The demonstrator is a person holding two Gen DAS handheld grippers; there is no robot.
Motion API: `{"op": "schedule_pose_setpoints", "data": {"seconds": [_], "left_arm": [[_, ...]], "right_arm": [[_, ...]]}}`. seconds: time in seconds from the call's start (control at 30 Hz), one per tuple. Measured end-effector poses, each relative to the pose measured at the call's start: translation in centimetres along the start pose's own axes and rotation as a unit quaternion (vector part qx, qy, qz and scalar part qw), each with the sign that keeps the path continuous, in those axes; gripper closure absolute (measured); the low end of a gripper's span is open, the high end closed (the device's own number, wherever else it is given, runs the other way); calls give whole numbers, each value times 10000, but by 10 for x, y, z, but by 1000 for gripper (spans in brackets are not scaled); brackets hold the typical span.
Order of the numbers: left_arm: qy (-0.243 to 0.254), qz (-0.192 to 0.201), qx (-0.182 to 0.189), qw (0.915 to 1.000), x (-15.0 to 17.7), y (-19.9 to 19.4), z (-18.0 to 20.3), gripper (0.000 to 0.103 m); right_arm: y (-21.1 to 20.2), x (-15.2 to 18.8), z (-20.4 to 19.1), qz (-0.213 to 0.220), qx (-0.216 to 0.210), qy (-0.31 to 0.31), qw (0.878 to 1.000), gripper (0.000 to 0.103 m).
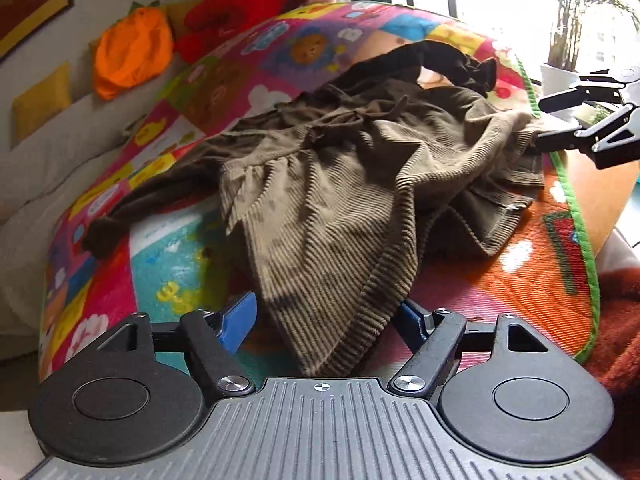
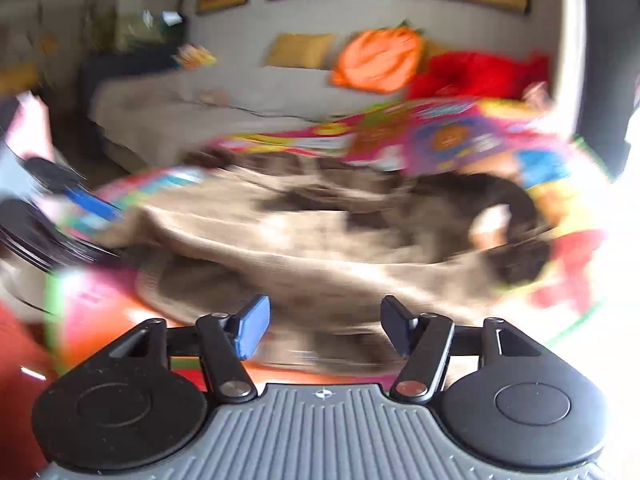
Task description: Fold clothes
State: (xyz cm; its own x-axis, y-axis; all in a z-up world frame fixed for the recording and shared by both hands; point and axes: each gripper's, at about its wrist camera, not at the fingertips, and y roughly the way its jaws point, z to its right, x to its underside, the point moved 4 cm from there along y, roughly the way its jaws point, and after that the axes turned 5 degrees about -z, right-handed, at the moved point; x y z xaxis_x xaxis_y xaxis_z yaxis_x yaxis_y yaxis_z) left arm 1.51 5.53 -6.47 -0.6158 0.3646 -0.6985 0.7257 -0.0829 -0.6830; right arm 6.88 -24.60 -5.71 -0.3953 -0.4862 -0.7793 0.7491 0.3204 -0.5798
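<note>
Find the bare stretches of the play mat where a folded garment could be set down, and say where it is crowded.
Free: the orange corner of the play mat, between the brown corduroy garment and the green edge; also the patterned stretch beyond the garment, towards the orange cushion. Crowded: the middle, covered by the crumpled garment, and the near edge by the left tongs.

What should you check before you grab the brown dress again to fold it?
1. Left gripper open: ok, its jaws stand apart with a fold of the dress between them, not pinched.
2. Right gripper open: ok, jaws apart, nothing between them.
3. Brown dress lying flat: not ok, it is bunched and wrinkled.
4. Dress fully on the colourful mat: ok.
5. Sleeves spread out: not ok, one dark sleeve trails left, the other curls at the far end.
6. Right camera view clear: not ok, it is blurred.
</note>
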Motion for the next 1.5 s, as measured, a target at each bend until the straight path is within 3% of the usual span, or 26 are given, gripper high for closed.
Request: {"op": "schedule_pose_setpoints", "data": {"seconds": [0.07, 0.17, 0.3, 0.4, 0.53, 0.67, 0.77, 0.83, 1.03, 1.13, 1.3, 1.37, 1.43, 1.5], "left_arm": [[-25, 95, -230, 9997, -2, -6, -8, 23], [-195, 215, -578, 9979, -7, -17, -25, 23], [-437, 233, -1088, 9928, -8, -26, -50, 19], [-553, 226, -1380, 9886, -6, -32, -64, 17], [-681, 140, -1628, 9842, 2, -35, -77, 17], [-901, 78, -1629, 9825, 11, -37, -88, 17], [-941, 315, -982, 9902, 1, -43, -77, 17], [-678, 518, -483, 9952, -13, -44, -55, 14], [427, 763, 366, 9955, -42, -32, 21, 9], [494, 714, 474, 9951, -42, -28, 32, 9], [129, 540, 533, 9970, -35, -16, 19, 9], [41, 461, 467, 9978, -32, -14, 15, 9], [-11, 443, 417, 9981, -31, -14, 8, 9], [-60, 406, 420, 9983, -28, -14, 5, 8]], "right_arm": [[14, 7, 1, -118, 624, -468, 9969, 40], [25, 11, 3, -54, 1082, -695, 9917, 40], [8, -7, 29, 481, 1906, -258, 9801, 40], [-13, -11, 44, 643, 2138, -99, 9747, 41], [-25, 7, 56, 317, 2329, -9, 9720, 41], [-34, 44, 61, -74, 2040, 404, 9781, 41], [-42, 57, 53, -119, 1632, 613, 9846, 47], [-37, 53, 38, -115, 1116, 640, 9916, 68], [-10, 31, -11, -103, -395, 517, 9978, 71], [4, 24, -19, -177, -815, 727, 9939, 71], [15, 21, -12, -238, -1895, 1981, 9614, 70], [11, 19, -24, -236, -2269, 1915, 9546, 72], [-1, 13, -34, -63, -2162, 1443, 9656, 72], [-13, 6, -37, 137, -1728, 904, 9807, 72]]}}
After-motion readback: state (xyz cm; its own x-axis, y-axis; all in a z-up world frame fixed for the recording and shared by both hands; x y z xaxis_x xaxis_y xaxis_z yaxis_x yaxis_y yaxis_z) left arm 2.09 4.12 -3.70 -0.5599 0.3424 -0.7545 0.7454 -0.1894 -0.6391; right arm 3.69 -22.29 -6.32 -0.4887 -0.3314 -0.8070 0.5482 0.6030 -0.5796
